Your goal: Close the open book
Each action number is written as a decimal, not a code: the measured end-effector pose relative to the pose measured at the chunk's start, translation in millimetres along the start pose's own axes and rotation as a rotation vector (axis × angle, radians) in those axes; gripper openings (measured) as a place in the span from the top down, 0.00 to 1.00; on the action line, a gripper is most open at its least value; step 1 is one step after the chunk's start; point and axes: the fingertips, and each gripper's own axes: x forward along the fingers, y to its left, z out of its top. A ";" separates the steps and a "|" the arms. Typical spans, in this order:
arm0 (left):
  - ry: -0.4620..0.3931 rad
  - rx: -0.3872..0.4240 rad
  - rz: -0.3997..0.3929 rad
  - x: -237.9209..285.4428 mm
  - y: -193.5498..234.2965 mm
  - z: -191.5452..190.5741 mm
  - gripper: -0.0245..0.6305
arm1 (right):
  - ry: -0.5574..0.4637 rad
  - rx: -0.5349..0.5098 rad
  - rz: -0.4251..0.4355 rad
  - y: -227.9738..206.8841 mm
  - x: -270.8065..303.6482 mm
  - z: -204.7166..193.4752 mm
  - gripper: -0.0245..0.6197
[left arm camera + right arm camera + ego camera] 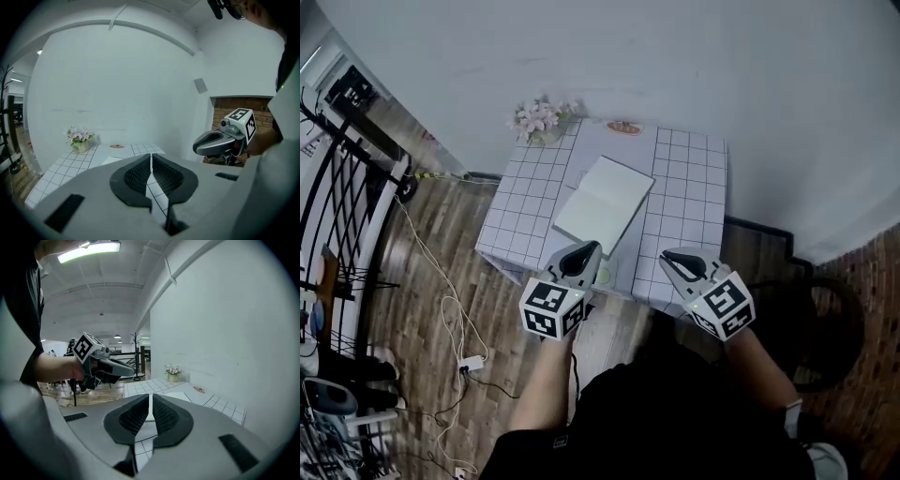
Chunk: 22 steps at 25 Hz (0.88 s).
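The surface [684, 178] is white with a dark grid; the book [605, 202] is plain white. The left tongs [593, 247] and right tongs [667, 256] are grey and black, the floor [441, 234] brown wood-grain.

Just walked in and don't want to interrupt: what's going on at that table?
A person holds a grey two-jaw gripper in each hand near the front edge of a small table with a white grid-patterned cloth. The left gripper and right gripper both have jaws shut, holding nothing. The open white book lies flat mid-table, untouched, not yet closed. A pot of pale pink flowers stands at the far left corner.
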 end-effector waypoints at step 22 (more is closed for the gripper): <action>0.374 -0.149 0.132 102.4 85.3 -162.6 0.80 | 0.293 -0.214 0.359 -51.4 179.9 -89.4 0.82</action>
